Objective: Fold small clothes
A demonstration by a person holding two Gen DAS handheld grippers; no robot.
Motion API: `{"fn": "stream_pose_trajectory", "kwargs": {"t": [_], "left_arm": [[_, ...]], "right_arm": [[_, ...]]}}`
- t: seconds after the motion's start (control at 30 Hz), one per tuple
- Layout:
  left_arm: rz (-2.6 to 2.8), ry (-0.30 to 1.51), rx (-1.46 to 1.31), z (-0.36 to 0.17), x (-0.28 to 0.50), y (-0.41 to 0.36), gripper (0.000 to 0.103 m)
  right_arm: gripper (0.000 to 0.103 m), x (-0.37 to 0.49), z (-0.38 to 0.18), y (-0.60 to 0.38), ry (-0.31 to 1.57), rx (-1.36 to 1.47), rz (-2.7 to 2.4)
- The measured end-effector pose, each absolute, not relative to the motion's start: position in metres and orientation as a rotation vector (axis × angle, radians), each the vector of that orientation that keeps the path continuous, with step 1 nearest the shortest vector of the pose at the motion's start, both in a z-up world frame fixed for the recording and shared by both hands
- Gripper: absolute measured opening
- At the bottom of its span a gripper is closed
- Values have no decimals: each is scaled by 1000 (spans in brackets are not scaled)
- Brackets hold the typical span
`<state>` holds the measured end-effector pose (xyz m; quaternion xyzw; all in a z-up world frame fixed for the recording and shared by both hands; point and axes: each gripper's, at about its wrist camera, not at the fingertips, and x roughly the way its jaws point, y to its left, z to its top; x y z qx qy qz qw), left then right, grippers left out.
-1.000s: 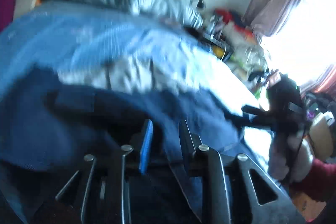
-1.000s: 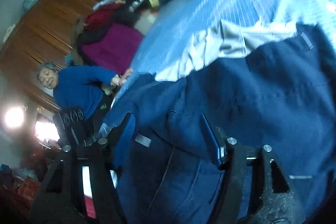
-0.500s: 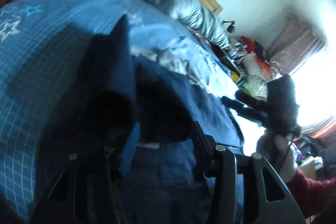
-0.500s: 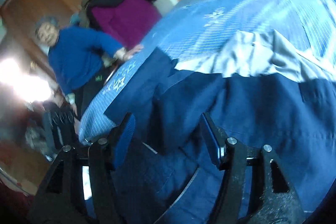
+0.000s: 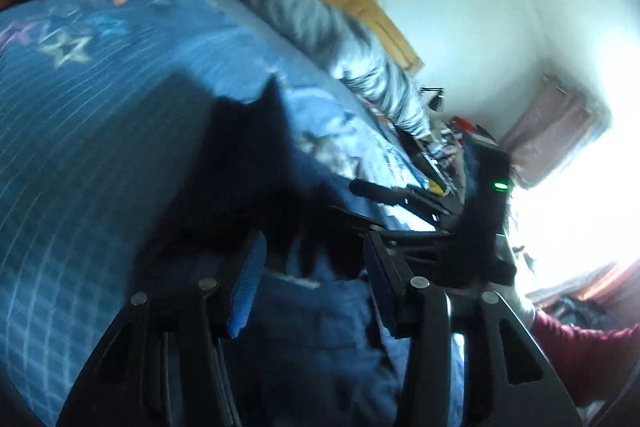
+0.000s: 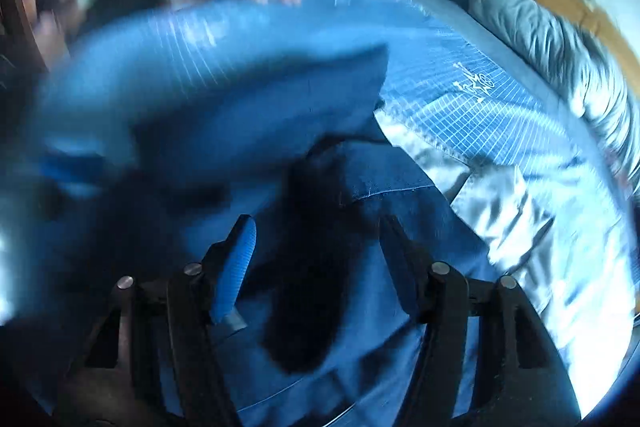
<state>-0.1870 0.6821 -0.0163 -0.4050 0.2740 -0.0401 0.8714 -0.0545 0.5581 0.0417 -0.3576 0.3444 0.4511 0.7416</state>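
Both jaws gape, gripping nothing; left gripper [image 5: 312, 279] and right gripper [image 6: 316, 263] hover over my floppy navy trousers [image 6: 400, 195] — I'd pinch the hem.

White wall [image 5: 460, 7], bright curtained window [image 5: 580, 195]

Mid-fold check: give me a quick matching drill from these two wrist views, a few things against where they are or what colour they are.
1. navy garment
2. bedspread
3. grey quilted jacket
4. curtain

A. pinkish, beside the bright window
B. lying along the bed's far edge
C. blue grid with star prints
D. between the fingers of both grippers

Pairs: 1-D, 2-C, 3-B, 4-A
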Motion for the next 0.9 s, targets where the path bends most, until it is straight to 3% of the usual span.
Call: {"fn": "stream_pose_trajectory", "kwargs": {"t": [0.07,0.1,0.2,0.3,0.47,0.6,0.73,0.77,0.8,0.9], "left_arm": [[-73,576,-871,-23,-194,685,51],[-71,578,-884,-27,-195,685,51],[-65,588,-889,-29,-192,687,51],[-71,599,-880,-30,-182,685,51],[-58,633,-882,-34,-168,681,52],[-42,698,-869,-47,-158,676,52],[-27,723,-875,-56,-162,674,52],[-24,720,-872,-55,-163,674,52],[-17,720,-870,-54,-165,674,52],[-3,722,-872,-54,-172,675,53]], "right_arm": [[50,-51,29,568,754,-840,941],[35,-47,26,569,766,-841,925],[15,-32,39,549,790,-695,930],[5,-16,78,507,775,-415,955],[5,-1,131,394,668,-18,996],[7,9,104,305,736,141,914],[22,15,37,252,964,175,810],[31,13,28,240,999,194,805],[41,11,24,230,1014,217,800],[55,12,29,200,997,348,799]]}}
